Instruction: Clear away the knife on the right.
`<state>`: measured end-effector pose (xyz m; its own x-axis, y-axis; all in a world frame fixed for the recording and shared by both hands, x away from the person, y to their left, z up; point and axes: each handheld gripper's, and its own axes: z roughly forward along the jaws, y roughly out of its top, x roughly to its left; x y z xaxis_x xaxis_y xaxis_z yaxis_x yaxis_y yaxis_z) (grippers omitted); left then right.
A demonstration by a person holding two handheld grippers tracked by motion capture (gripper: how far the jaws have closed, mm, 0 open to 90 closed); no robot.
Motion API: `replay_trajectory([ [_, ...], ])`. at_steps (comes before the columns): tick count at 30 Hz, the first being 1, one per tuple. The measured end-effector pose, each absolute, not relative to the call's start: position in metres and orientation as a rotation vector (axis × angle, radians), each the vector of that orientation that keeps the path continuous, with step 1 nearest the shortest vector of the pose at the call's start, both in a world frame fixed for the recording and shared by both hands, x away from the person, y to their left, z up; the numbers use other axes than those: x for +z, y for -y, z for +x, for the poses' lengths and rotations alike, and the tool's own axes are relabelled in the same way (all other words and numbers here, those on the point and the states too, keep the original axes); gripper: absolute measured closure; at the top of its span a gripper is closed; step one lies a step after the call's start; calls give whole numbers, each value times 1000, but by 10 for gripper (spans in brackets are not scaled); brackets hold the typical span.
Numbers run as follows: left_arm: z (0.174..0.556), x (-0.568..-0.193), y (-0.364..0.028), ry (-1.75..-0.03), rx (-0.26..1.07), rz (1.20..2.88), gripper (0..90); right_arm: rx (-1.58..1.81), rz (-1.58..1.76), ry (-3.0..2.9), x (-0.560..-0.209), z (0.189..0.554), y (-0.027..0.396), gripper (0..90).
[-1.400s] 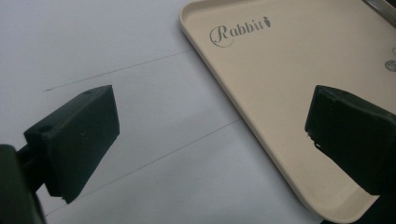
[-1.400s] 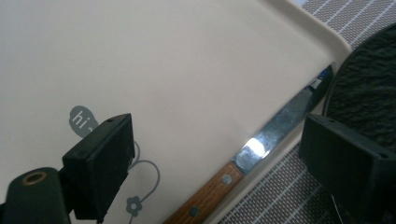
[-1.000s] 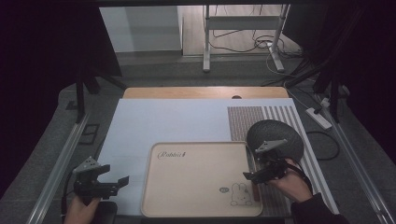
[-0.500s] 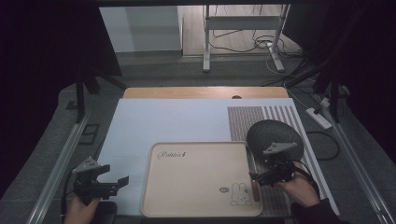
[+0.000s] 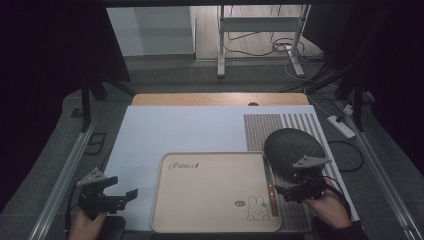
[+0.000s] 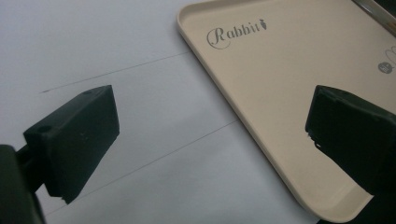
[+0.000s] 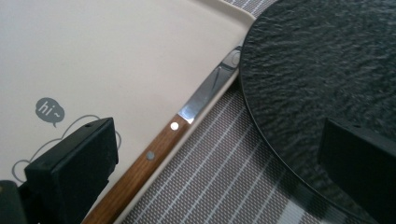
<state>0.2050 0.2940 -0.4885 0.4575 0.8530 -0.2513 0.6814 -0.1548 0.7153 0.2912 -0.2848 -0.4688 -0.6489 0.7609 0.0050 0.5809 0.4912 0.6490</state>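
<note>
Both hand-held grippers, left hand-held gripper and right hand-held gripper, are hovering jaws apart, wooden-handled knife lying along the beige rectangular plastic tray's 3 o'clock rim.

Knife handle end cut off by frame bottom; blade tip hidden under dark plate.

Left claw stood open, black jaws wide apart, nothing between them. Pale surface lay beneath, marked by thin dark lines. Cream tray, printed "Rabbit", occupied the right; its near corner sat beside the right jaw.
</note>
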Motion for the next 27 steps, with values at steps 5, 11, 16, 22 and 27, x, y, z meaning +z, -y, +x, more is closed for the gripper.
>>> replay_trajectory([
  [5, 205, -488, -294, -1286, 266, 1897, 28, 914, 1162, -2423, -468, 286, 293, 0],
  [11, 205, -488, -295, -1283, 263, 1896, 27, 943, 1200, -2374, -466, 280, 304, 0],
  [16, 205, -488, -295, -1280, 262, 1891, 26, 950, 1212, -2351, -464, 275, 310, 0],
  [22, 204, -488, -295, -1276, 265, 1891, 25, 953, 1233, -2327, -463, 270, 317, 0],
  [27, 203, -488, -296, -1271, 266, 1887, 25, 949, 1246, -2314, -461, 266, 320, 0],
])
